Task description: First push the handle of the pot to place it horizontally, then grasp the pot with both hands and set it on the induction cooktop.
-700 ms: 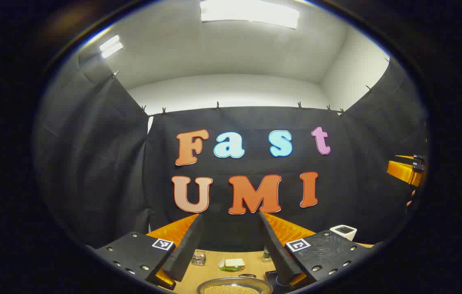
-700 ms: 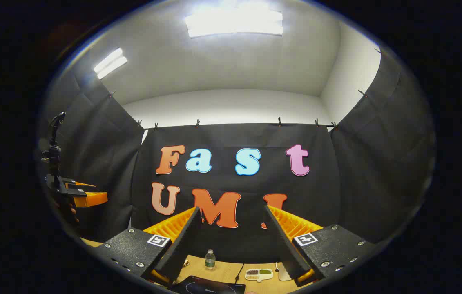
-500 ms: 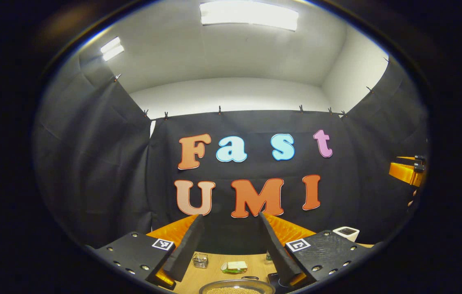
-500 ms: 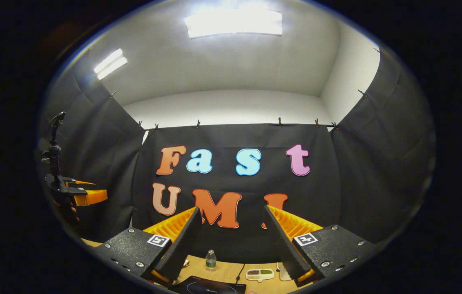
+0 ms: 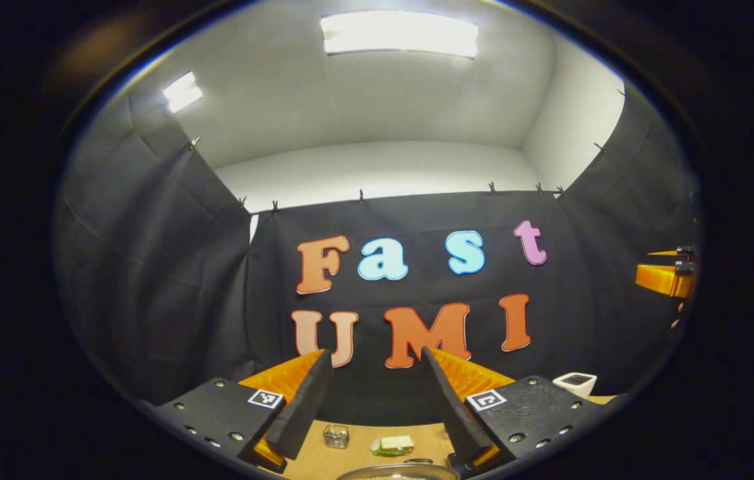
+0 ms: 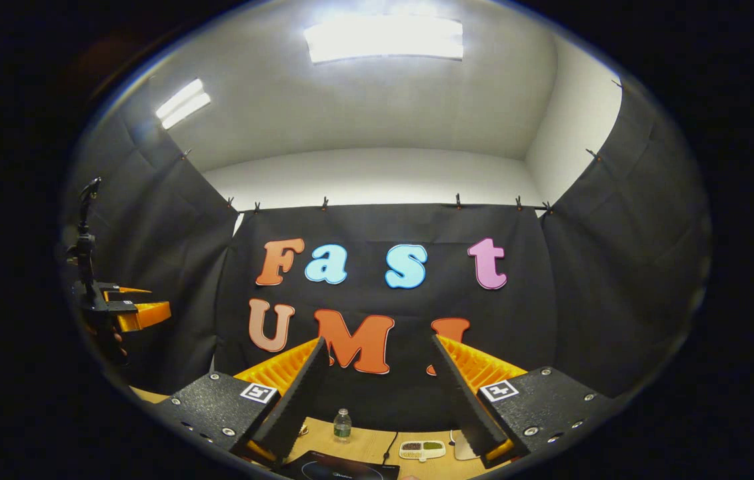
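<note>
Holding both tongs high and level, I had yet to start. The counter (image 5: 350, 448) sat low in frame. The induction cooktop (image 6: 340, 469) lay at the bottom under the right tongs (image 6: 377, 393), the pot (image 5: 395, 473) at the bottom edge under the left tongs (image 5: 377, 393). Both spread apart, empty. Since earlier, the left view tilted up, hiding more pot.

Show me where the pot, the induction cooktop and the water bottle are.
pot (image 5: 395, 472): left gripper view, on its metal rim at the bottom edge.
induction cooktop (image 6: 340, 469): right gripper view, on its dark glass top.
water bottle (image 6: 342, 425): right gripper view, on its body.
</note>
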The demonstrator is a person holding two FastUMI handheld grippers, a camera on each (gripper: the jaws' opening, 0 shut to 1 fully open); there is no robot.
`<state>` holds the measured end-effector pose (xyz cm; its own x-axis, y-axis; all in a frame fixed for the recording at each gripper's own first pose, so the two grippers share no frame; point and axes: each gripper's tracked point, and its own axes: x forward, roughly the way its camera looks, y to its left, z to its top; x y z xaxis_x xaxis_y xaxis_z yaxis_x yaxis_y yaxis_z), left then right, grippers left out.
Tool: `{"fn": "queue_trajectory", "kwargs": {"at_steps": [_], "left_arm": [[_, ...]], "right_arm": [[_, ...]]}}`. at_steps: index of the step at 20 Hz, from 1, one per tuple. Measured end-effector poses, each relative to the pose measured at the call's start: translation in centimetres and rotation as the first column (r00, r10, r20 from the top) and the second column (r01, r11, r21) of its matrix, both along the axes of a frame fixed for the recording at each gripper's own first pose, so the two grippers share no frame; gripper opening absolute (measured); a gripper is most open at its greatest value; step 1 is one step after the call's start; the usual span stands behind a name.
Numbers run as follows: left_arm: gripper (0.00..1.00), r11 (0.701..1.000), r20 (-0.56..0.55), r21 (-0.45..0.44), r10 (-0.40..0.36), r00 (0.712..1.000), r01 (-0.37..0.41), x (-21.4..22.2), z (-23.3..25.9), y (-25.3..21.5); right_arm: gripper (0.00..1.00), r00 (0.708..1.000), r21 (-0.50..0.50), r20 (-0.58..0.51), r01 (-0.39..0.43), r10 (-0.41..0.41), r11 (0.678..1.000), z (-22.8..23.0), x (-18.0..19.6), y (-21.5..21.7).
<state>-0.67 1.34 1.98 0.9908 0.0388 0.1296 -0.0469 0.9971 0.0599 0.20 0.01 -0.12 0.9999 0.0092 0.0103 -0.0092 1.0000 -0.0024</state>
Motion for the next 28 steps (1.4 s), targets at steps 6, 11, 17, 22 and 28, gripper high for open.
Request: {"fn": "queue_trajectory", "kwargs": {"at_steps": [6,11,17,22,28], "left_arm": [[0.83,1.0,0.008,-0.009,-0.002,1.0,0.002,-0.7,0.0,-0.4],[0.84,1.0,0.014,0.007,0.001,1.0,-0.002,-1.0,0.3,-0.4],[0.84,0.999,-0.045,-0.014,-0.045,0.998,0.044,-0.8,-1.9,-1.4],[0.49,0.992,-0.103,0.008,-0.127,0.986,0.129,-0.5,-4.1,-3.8],[0.07,0.988,-0.215,0.03,-0.143,0.966,0.153,-0.8,-8.3,-4.9]], "right_arm": [[0.95,1.0,-0.006,-0.017,0.012,-0.012,1.0,-0.6,-0.5,-0.9],[0.95,1.0,-0.002,-0.02,0.002,-0.002,1.0,-1.0,-0.7,-1.2],[0.95,1.0,-0.016,-0.024,0.001,-0.002,1.0,-2.3,-1.3,-2.1],[0.95,1.0,-0.021,-0.028,0.006,-0.006,1.0,-3.2,-1.1,-2.1],[0.95,0.999,-0.039,-0.049,-0.016,0.014,0.999,-5.2,-0.9,-0.8]]}}
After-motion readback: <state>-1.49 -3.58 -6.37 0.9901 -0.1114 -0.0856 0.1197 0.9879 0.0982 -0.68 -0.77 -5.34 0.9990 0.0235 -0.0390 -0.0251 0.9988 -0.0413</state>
